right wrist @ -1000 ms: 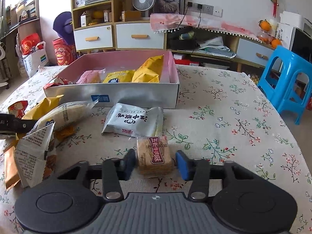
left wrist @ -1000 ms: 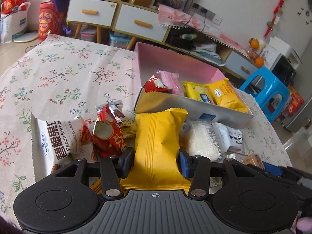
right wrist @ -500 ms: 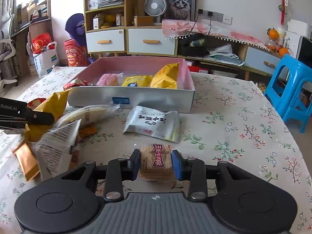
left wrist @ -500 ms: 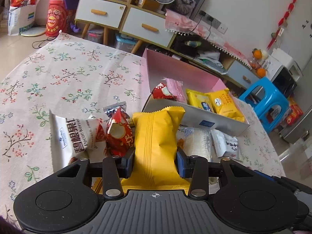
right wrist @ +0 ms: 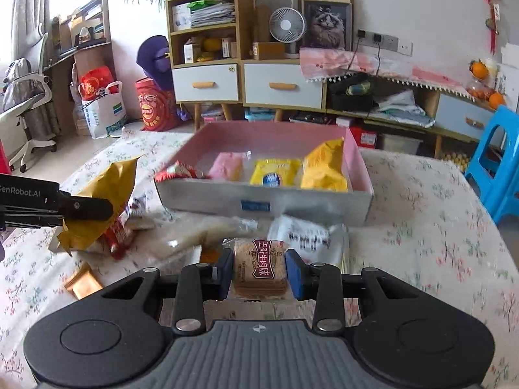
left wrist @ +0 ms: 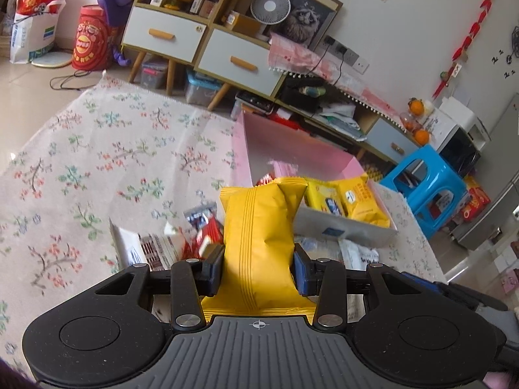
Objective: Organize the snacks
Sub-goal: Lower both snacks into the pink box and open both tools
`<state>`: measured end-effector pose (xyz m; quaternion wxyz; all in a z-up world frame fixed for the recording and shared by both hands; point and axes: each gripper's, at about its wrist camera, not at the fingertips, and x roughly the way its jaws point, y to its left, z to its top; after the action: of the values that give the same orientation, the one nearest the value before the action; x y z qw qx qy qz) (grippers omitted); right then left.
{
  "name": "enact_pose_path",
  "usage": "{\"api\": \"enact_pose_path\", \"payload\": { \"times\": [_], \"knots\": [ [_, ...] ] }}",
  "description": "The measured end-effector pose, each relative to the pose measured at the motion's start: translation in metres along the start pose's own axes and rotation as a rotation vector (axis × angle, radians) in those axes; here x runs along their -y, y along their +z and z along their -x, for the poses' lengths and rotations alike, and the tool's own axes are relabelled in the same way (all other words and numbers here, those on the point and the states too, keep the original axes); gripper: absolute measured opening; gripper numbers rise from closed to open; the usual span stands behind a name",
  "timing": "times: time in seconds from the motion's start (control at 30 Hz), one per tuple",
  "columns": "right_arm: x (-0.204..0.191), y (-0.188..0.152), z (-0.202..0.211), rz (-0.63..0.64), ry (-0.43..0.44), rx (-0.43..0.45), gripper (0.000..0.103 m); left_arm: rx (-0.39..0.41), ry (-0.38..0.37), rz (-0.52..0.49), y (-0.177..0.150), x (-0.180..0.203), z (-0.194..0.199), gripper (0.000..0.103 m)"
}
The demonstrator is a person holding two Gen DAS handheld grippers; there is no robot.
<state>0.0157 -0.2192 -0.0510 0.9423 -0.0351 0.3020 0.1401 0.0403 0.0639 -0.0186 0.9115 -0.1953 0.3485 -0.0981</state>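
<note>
Carrying step in hand, by the look of it: both picks made, neither snack yet in the box. Left tool (left wrist: 258,267) pinching a plump yellow foil snack bag (left wrist: 259,243) across its lower middle, pads pressing in both flanks; bag raised off the flowered desk (left wrist: 81,162), long axis running straight ahead of the tool, crimped top edge pointing forward and up toward the pink-lined grey cardboard box (left wrist: 350,225) just beyond its tip. Right tool (right wrist: 259,274) pressed onto a small clear-wrapped brown biscuit pack with a maroon label (right wrist: 259,269), gripped by its two sides, long axis likewise along the fingers, label reading up toward the box (right wrist: 266,199) ahead. Next move likely calling for a forward reach over the near wall of the box, then a lowering into free floor: for the right, the gap behind the pink packet (right wrist: 227,165) and the yellow packets (right wrist: 275,171); for the left, the bare pink area ahead-left. Worth tipping the tall bag flat before release. Loose packets left on the desk between the tools, too blurred to name.
</note>
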Motion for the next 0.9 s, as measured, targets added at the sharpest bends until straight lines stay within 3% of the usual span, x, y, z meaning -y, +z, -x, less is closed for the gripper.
{"api": "enact_pose_path", "payload": {
  "times": [0.33,0.67,0.9],
  "knots": [
    [0.005,0.039,-0.014,-0.023,0.031,0.029,0.023,0.02,0.009,-0.005,0.023,-0.001,-0.012,0.039],
    [0.025,0.072,-0.061,-0.104,0.024,-0.01,0.023,-0.005,0.005,-0.072,0.053,0.027,-0.063,0.039],
    [0.049,0.073,-0.081,-0.199,-0.003,-0.041,0.023,-0.017,0.006,-0.128,0.065,0.044,-0.097,0.039]
  ]
}}
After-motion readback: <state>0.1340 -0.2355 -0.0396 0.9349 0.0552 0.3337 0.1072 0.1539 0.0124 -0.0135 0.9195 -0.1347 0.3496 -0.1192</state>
